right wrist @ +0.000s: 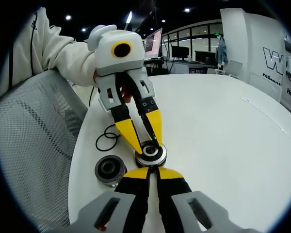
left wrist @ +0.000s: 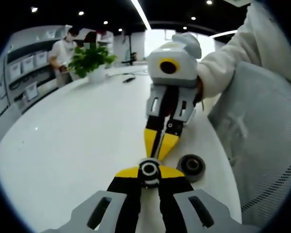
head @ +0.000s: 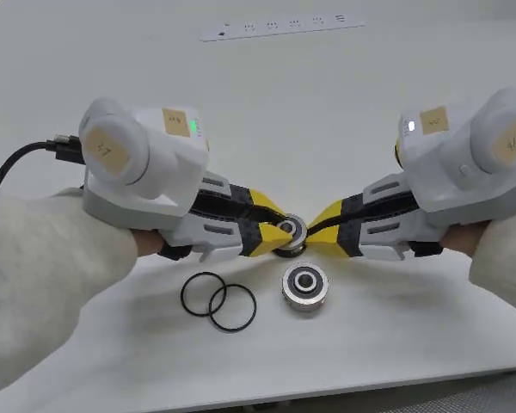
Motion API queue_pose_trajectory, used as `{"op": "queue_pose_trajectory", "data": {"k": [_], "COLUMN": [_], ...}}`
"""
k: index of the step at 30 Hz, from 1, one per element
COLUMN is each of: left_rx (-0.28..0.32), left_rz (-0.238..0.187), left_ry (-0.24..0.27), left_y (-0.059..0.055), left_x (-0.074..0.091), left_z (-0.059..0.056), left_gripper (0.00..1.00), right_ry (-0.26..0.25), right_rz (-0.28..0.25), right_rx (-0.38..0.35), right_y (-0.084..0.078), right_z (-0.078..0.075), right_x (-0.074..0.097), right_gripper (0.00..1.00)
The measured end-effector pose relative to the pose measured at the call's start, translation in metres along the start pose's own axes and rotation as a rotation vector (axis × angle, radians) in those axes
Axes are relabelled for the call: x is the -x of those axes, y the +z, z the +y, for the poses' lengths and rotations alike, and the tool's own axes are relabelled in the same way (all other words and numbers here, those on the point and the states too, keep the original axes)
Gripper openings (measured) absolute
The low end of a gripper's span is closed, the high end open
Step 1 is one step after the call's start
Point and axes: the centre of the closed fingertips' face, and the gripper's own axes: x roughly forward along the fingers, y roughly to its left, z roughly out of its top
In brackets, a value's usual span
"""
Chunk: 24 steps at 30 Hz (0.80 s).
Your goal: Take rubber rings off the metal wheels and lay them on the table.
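Left gripper [head: 278,229] and right gripper [head: 313,225] tip to tip, both clamped.

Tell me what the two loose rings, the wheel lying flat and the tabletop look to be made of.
Loose rings: thin, matte black, slightly uneven loops, likely rubber. Lying wheel: bright, reflective silver rim, so probably steel, with a dark inner band, perhaps a seal. Tabletop: smooth white with soft glare, maybe laminate; cannot say for certain.

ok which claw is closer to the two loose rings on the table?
Left. The rings lie just below the left claw in the head view, close to its jaws. The right claw sits across the held wheel, farther off.
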Motion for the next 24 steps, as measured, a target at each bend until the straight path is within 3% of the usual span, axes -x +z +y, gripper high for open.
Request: {"op": "queue_pose_trajectory", "data": {"k": [10,24], "left_rx": [-0.006,-0.002], "left_rz": [-0.008,-0.013], "left_ry": [0.011,0.022], "left_y": [-0.0001,0.0004], "left_x": [0.0002,0.0000], "left_z": [-0.0002,0.0000], "left_gripper": [0.13,0.13], "right_ry": [-0.043,-0.061], "right_rz": [0.035,0.042], "right_rx": [0.015,-0.054], "right_y": [-0.0001,-0.0016], "right_z": [-0.0032,-0.0073], "right_x": [0.0004,0.0016], "right_gripper": [0.00,0.00]}}
